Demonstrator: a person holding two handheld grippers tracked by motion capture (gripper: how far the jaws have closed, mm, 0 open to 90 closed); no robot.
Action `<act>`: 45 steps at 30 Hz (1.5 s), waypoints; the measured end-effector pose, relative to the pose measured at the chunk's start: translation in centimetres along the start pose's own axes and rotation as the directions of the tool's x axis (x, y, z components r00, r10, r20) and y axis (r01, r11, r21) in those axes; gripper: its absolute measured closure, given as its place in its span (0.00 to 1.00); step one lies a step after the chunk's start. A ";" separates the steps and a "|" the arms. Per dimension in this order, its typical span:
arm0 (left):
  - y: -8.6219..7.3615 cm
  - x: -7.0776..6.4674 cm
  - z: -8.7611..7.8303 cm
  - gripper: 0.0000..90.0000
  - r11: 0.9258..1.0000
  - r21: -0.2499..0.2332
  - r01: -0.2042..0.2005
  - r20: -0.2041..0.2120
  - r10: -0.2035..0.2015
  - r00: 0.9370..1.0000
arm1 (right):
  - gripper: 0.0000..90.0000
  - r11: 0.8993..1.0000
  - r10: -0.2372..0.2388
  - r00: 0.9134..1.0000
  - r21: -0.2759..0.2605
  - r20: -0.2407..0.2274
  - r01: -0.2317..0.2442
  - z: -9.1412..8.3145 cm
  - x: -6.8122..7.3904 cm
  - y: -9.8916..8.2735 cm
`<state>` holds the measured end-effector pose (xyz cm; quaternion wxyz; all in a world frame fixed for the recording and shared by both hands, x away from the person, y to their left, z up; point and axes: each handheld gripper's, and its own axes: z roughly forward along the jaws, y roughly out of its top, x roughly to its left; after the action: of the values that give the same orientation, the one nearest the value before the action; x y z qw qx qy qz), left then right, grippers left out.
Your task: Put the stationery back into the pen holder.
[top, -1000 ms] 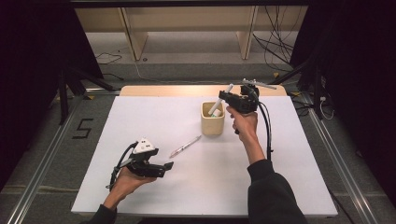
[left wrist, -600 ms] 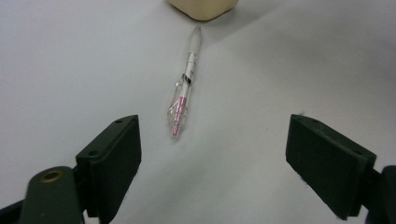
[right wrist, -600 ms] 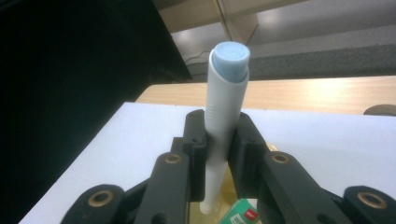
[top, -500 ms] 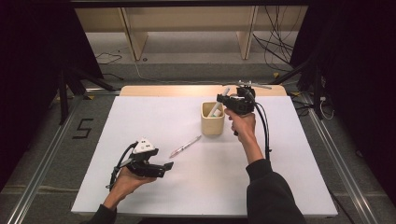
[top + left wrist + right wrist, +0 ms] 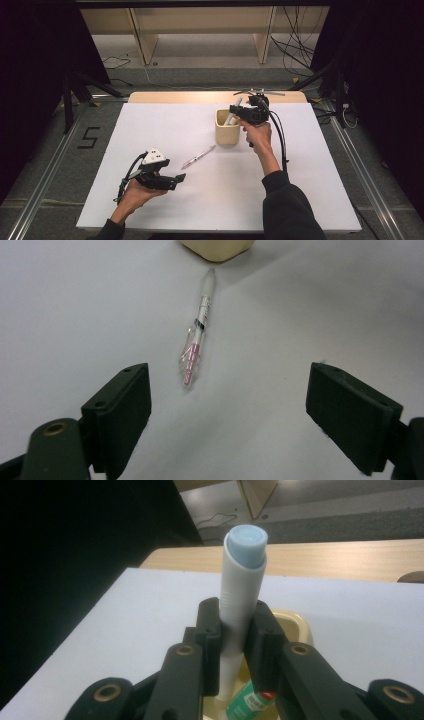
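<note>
Two grippers, right gripper (image 5: 235, 645) raised over cup (image 5: 226, 131) clamping white marker (image 5: 241, 590), left gripper (image 5: 230, 405) low, apart.

The bench (image 5: 150, 125) is covered in plain white, with a strip of pale wood showing along its far edge. The cup (image 5: 226, 134) is cream-coloured, and the marker (image 5: 241, 600) between the black jaws of the right gripper (image 5: 235, 630) is white with a light blue end cap, beside a green-and-white thing with a red mark (image 5: 248, 702) lower in the cup. Near the black left gripper (image 5: 167, 180), which carries a light grey plate, lies a pen (image 5: 197, 335) that is white at the far end and clear with pink inside at the near end.
</note>
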<state>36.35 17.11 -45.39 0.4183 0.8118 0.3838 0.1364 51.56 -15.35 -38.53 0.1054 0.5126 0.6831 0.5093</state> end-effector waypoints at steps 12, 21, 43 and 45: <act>0.0 0.0 0.0 0.20 1.000 -0.002 0.000 0.000 0.000 1.000 | 0.55 1.000 0.002 0.999 -0.029 0.044 0.000 -0.3 -0.2 0.1; 0.0 0.1 0.0 0.20 1.000 0.001 0.002 -0.006 -0.002 1.000 | 0.45 0.996 0.007 0.999 -0.094 0.045 -0.002 -2.8 -0.8 0.2; 0.5 0.4 -0.1 0.20 1.000 -0.003 0.001 -0.018 -0.001 1.000 | 0.39 0.991 -0.095 0.992 -0.105 -0.081 0.086 -8.0 0.6 -3.7; 0.5 0.4 0.0 0.20 1.000 0.000 0.000 -0.020 0.000 1.000 | 0.38 0.990 -0.110 0.990 -0.102 -0.093 0.101 -8.4 0.8 -4.3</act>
<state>36.89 17.19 -45.03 0.4144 0.8103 0.3882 0.1445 43.09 -19.48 -37.82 0.1235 0.4443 0.6880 0.5603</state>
